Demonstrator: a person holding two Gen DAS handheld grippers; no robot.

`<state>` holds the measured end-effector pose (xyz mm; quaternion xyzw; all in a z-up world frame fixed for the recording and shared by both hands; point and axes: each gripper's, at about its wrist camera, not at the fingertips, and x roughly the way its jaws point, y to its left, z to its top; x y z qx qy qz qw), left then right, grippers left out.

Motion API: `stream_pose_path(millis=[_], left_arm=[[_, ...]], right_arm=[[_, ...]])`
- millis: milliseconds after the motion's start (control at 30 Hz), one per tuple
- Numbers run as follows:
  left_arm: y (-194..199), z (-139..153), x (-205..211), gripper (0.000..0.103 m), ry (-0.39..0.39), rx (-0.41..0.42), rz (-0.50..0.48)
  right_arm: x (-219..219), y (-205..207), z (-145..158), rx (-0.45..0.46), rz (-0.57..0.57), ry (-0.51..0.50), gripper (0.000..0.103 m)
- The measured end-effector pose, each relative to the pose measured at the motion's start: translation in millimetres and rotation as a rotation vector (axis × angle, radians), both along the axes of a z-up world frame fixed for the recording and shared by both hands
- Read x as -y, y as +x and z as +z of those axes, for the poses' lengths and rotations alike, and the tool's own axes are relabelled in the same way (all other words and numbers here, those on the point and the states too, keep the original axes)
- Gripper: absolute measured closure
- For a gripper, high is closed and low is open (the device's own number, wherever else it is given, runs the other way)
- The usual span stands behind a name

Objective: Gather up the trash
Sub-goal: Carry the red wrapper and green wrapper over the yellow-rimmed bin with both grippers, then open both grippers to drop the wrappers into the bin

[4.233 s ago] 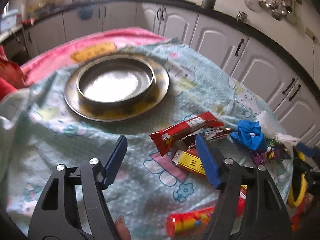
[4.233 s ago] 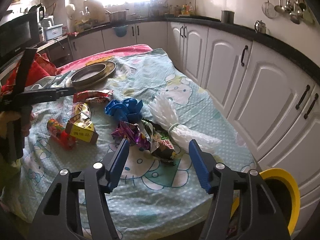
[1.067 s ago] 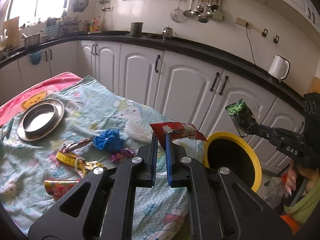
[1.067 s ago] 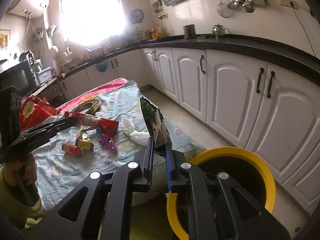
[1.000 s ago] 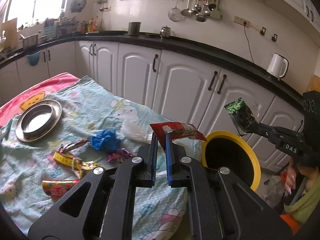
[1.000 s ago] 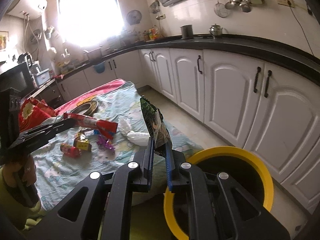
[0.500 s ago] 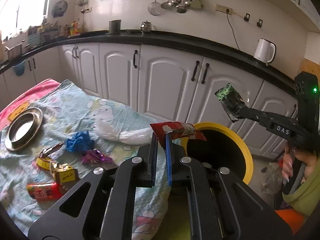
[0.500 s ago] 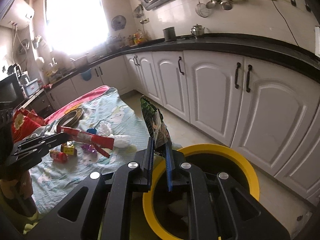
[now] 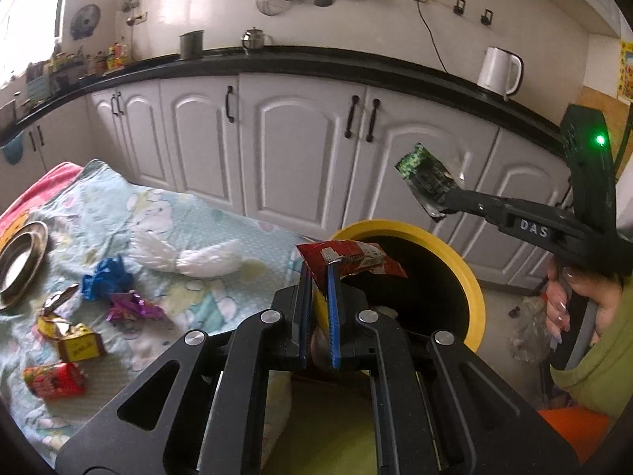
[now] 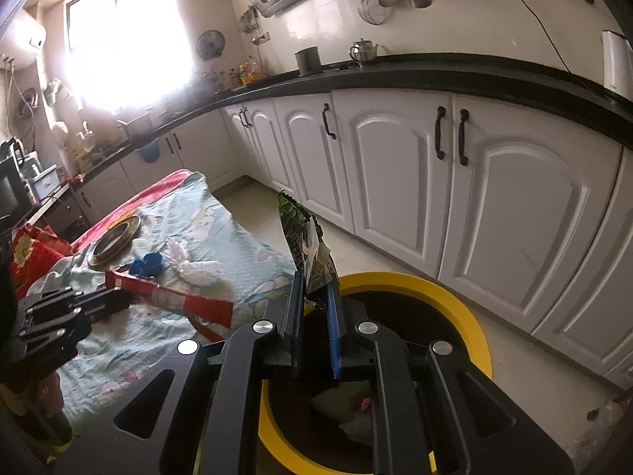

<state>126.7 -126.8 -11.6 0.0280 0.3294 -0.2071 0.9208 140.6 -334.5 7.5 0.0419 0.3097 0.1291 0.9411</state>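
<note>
My left gripper (image 9: 318, 277) is shut on a red snack wrapper (image 9: 350, 261), held over the near edge of a yellow-rimmed bin (image 9: 472, 281) beside the table. The right gripper (image 10: 314, 291) is shut on a green and black wrapper (image 10: 302, 233), held upright above the bin's rim (image 10: 455, 301). From the left wrist view the right gripper (image 9: 443, 204) and its green wrapper (image 9: 423, 176) hang above the bin's far side. The right wrist view shows the left gripper (image 10: 118, 295) with the red wrapper (image 10: 174, 297) at the left. A few scraps lie inside the bin.
The table's cartoon cloth (image 9: 158, 213) carries a white plastic bundle (image 9: 190, 255), a blue crumpled piece (image 9: 105, 277), purple foil (image 9: 132, 306), a yellow box (image 9: 75, 340), a red packet (image 9: 55, 378) and a metal plate (image 9: 19, 257). White cabinets (image 9: 300, 158) stand behind. A person's hand (image 9: 577, 297) grips the right tool.
Both grippers have carried their wrappers away from the table toward the bin, which now looms larger and closer under them. Neither grip has changed.
</note>
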Motion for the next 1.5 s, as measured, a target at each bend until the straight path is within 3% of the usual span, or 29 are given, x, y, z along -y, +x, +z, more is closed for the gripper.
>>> stream_pose_path(millis=[633, 1333, 1400, 1500], left_arm=[[6, -42, 51, 0.099, 0.063, -0.078, -0.094], [11, -77, 84, 0.099, 0.068, -0.175, -0.183], [11, -78, 84, 0.094, 0.069, -0.175, -0.181], [13, -77, 80, 0.078, 0.057, -0.181, -0.17]], right_arm=[[26, 14, -33, -0.08, -0.054, -0.006, 0.092], [47, 29, -66, -0.185, -0.095, 0.02, 0.088], [49, 29, -67, -0.188, -0.102, 0.021, 0.082], [50, 30, -67, -0.188, -0.107, 0.018, 0.073]])
